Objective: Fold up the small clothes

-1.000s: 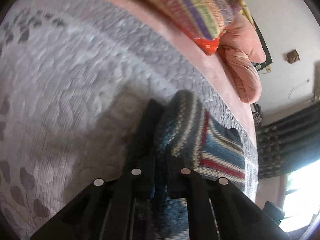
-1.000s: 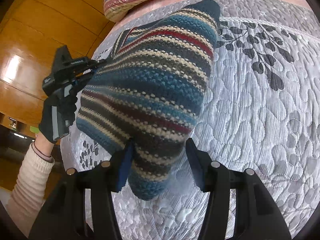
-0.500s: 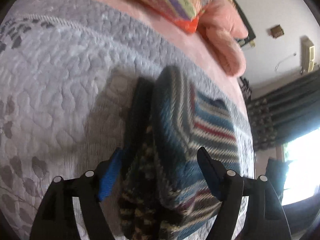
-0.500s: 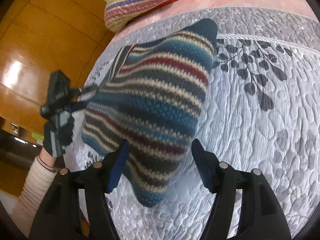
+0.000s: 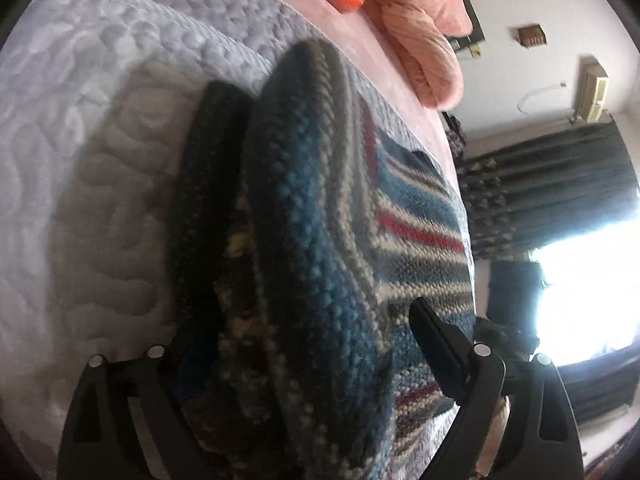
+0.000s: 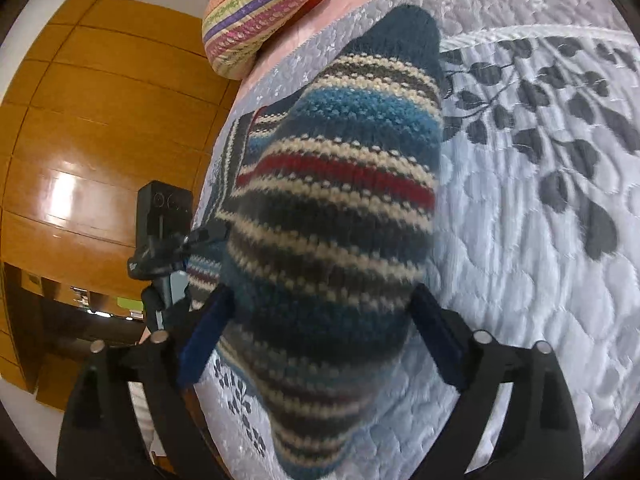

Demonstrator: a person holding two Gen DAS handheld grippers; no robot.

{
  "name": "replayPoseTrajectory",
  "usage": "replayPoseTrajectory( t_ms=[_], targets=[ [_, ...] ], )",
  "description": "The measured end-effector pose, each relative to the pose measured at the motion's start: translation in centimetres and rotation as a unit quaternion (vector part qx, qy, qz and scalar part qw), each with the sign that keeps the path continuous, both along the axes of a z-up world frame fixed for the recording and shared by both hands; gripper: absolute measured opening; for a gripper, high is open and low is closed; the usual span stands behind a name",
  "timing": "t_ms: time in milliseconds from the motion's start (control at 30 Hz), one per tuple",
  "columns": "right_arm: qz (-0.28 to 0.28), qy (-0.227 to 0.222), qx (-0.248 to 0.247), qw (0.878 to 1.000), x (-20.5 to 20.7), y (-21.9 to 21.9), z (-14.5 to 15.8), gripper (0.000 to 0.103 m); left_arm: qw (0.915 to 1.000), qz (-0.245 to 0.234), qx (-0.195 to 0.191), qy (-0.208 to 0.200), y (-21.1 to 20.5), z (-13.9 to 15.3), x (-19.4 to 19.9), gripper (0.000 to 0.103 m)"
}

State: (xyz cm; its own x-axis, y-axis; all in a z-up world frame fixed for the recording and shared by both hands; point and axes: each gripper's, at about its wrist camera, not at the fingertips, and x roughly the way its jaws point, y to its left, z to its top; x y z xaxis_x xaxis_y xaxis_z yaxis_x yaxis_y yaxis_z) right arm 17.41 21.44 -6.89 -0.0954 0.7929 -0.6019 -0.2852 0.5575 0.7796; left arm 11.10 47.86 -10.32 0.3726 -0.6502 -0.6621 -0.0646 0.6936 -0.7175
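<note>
The knitted garment (image 6: 332,216) is lying on the quilt (image 6: 540,240), between both grippers' spread fingers. A pillow (image 6: 260,12) is sitting behind it.

1. Legible text: none in either wrist view.
2. Striped knit garment (image 6: 332,216): carries woven colour bands only; no label or tag with lettering shows.
3. Quilted bedspread (image 6: 540,240): printed leaf pattern only, no characters.
4. Striped cushion (image 6: 260,12): ornamental bands, no writing.
5. Black device (image 6: 162,216) on the other handheld rig, seen in the right wrist view: two round lenses on its face; any marking on it is too small to read.
6. Wall fixtures (image 5: 592,92) in the left wrist view: blurred, no readable sign.
</note>
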Motion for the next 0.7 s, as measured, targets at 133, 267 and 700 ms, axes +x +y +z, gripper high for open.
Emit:
replayPoseTrajectory(
  t_ms=[133,267,700],
  targets=[
    [0.003,0.025,0.009,1.0,0.9,1.6,-1.8,0.096,0.9999,-0.012,0.007,-0.002,-0.7,-0.3,0.2,0.091],
    [-0.001,0.023,0.013,1.0,1.0,2.0,-1.3,0.077,0.9986,-0.017,0.048,-0.012,-2.4,-0.2,-0.5,0.058],
    [0.021,-0.059,0.014,0.998,-3.8,-6.9,6.9,0.063,0.9938,-0.015,-0.061,-0.091,-11.9,2.2,-6.6,0.043]
  ],
)
